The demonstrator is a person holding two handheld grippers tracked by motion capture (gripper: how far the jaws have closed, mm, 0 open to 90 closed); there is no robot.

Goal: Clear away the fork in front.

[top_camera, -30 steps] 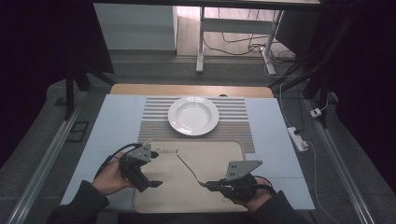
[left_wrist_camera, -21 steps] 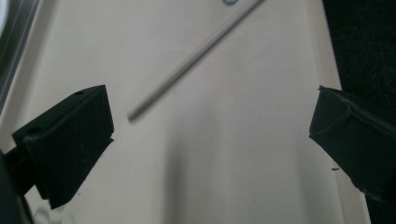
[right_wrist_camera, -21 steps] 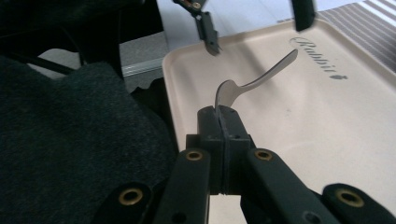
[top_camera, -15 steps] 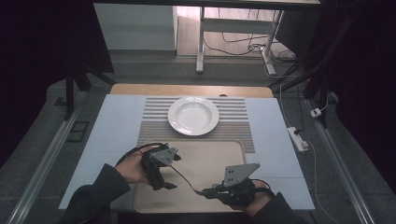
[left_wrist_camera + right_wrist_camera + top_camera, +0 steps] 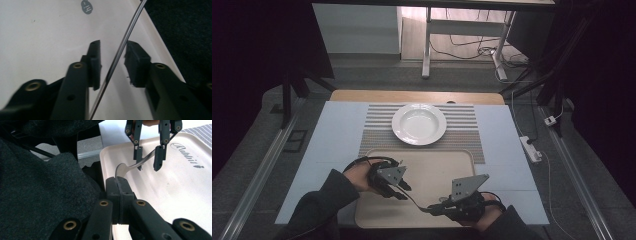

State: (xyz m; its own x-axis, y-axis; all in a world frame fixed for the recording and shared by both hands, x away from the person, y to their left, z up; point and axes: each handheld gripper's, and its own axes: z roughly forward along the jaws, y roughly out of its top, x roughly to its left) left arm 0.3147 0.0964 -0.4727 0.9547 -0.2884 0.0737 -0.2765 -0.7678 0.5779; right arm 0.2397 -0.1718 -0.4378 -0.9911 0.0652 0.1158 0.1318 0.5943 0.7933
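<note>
— Where is the spoon [image 5: 130,167] at this moment?

— It hangs just above the tray [image 5: 432,172], near the tray's front edge, between the two hand-held grippers. In the right gripper view its bowl end rises out of the right hand-held gripper [image 5: 117,180] and its thin handle runs away toward the left hand-held gripper [image 5: 148,161].

— How does the right hand-held gripper stand?

— Its jaws are pressed together on the spoon's bowl end, with metal curving up from between the pads. In the high view that right hand-held gripper [image 5: 434,209] sits at the tray's front edge, pointing left.

— And the left one?

— Its jaws have just been closing, with the spoon's handle between them. In the left gripper view the handle [image 5: 117,60] runs slantwise through the gap, and a little space shows on both sides of it, so the pads [image 5: 95,62] do not press on it yet. The left hand-held gripper [image 5: 404,192] hovers over the tray's left half in the high view.

— What lies around them?

— The tray is beige, with the printed word "Rabbit" [image 5: 187,155] on it. Behind it a white plate [image 5: 419,123] rests on a striped mat [image 5: 462,135], apart from the tray. All of it stands on a pale surface [image 5: 332,135]. The person's dark sleeves [image 5: 317,205] come in from the bottom of the high view.
</note>
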